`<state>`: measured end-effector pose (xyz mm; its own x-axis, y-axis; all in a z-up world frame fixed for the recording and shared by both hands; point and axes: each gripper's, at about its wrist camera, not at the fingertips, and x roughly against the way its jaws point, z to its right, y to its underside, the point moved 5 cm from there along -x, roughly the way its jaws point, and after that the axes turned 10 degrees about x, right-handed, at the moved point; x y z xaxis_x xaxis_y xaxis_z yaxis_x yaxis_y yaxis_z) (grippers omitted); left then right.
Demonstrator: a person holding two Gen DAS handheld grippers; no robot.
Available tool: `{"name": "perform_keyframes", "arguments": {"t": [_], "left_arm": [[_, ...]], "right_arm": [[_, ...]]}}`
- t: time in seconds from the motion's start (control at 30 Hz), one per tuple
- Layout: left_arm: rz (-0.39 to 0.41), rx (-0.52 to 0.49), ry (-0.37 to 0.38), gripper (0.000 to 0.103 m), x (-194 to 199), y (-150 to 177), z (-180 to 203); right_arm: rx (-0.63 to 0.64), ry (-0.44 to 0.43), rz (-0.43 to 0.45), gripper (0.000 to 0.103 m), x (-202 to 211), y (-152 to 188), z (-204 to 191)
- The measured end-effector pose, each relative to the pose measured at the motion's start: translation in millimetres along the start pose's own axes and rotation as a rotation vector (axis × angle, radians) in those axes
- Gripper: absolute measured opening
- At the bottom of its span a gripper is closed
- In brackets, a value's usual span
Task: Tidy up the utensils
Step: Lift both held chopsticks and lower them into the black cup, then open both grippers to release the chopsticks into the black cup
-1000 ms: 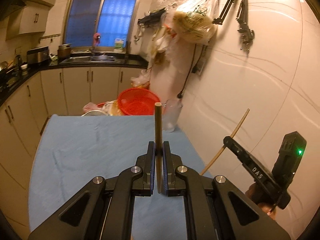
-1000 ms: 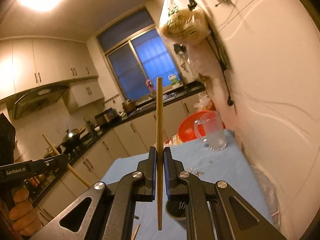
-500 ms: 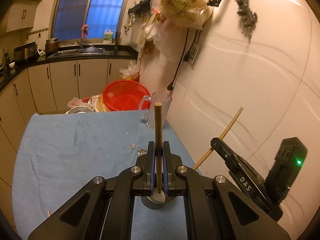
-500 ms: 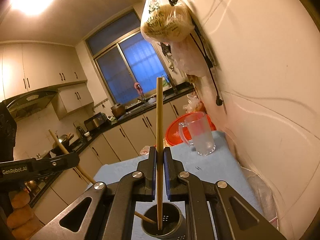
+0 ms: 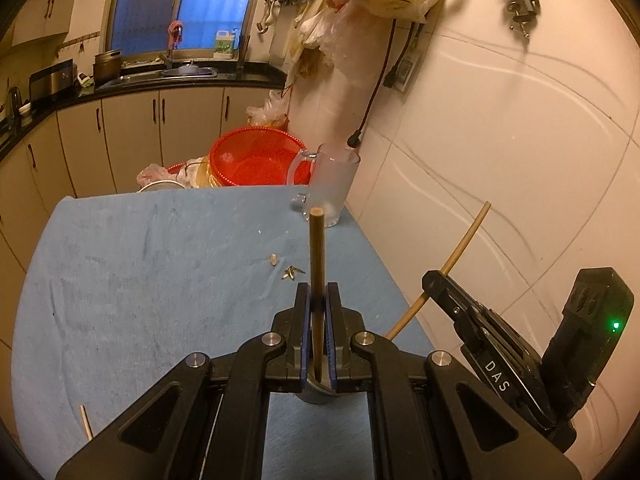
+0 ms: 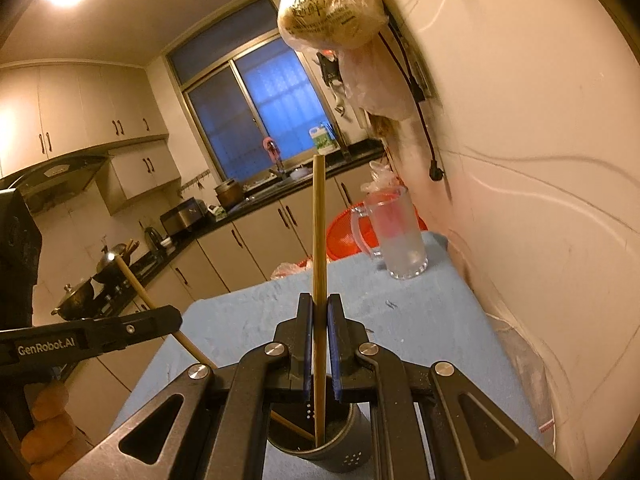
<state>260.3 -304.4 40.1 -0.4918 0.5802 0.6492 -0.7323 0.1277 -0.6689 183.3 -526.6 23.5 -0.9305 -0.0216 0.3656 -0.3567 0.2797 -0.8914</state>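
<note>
Both grippers carry one chopstick each over the dark utensil holder (image 6: 320, 440), low centre of the right wrist frame, standing on the blue-covered counter (image 6: 420, 320). Right gripper (image 6: 319, 344): jaws pressed together on a pale chopstick (image 6: 319, 240), held near upright, its lower tip already inside the holder's mouth. Left gripper (image 5: 319, 332): jaws pinching a darker chopstick (image 5: 317, 264), also upright; the holder shows only as a grey sliver below the jaws in that view, so whether this tip is inside the rim cannot be told there. In the right wrist frame the left chopstick slants in from the left edge and appears to reach the holder. Handling, as judged: chopsticks are light, stiff, thin and smooth, apt to pivot or slide in a narrow pinch; a hold near mid-length, as now, keeps them steady. The holder looks light and could tip if a stick is levered against its rim. Around: a frosted glass mug (image 5: 330, 188) at the far right of the counter, a red basket (image 5: 256, 156) behind it, small scraps (image 5: 290, 272) mid-frame, a loose stick (image 5: 86, 420) at lower left. The two grippers crowd each other over one small opening; the wall sits close on the right.
</note>
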Motion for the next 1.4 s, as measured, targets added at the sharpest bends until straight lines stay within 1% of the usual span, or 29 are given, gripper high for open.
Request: {"name": "perform_keyframes", "arguments": {"t": [0.23,0.37,0.57,0.63,0.67,0.73,0.83,0.87,1.03,1.13,1.2,1.27,1.4], "left_arm": [[-0.034,0.013,-0.013,0.006,-15,1,-7],[-0.038,0.033,-0.023,0.006,-20,-1,-14],[-0.043,0.047,-0.023,0.007,-21,-3,-19],[-0.039,0.046,-0.023,0.007,-20,-3,-19],[-0.037,0.045,-0.023,0.007,-19,-2,-19],[-0.035,0.043,-0.019,0.01,-18,-2,-18],[-0.02,0.047,-0.021,0.024,-13,-1,-19],[-0.013,0.048,-0.022,0.025,-12,-2,-19],[0.001,0.055,-0.015,0.025,-2,-2,-19],[0.015,0.058,-0.011,0.028,6,-3,-19],[0.027,0.059,-0.013,0.031,13,-2,-20],[0.042,0.059,-0.011,0.032,22,-1,-21],[0.07,0.058,-0.017,0.033,44,3,-26]], "right_arm": [[-0.013,0.026,-0.054,0.008,-14,10,8],[-0.014,0.029,-0.068,0.009,-19,12,11],[-0.011,0.021,-0.066,0.01,-18,10,9],[-0.012,0.02,-0.058,0.012,-16,10,9],[-0.011,0.022,-0.055,0.015,-15,9,9],[-0.009,0.025,-0.049,0.02,-12,9,8],[-0.01,0.027,-0.043,0.023,-9,8,7],[-0.012,0.025,-0.04,0.024,-7,7,6],[-0.009,0.034,-0.022,0.028,3,4,3],[-0.009,0.044,-0.007,0.032,13,0,3],[-0.016,0.051,0.003,0.036,20,-1,3],[-0.02,0.058,0.016,0.037,29,-2,4],[-0.031,0.075,0.05,0.037,53,-8,5]]}}
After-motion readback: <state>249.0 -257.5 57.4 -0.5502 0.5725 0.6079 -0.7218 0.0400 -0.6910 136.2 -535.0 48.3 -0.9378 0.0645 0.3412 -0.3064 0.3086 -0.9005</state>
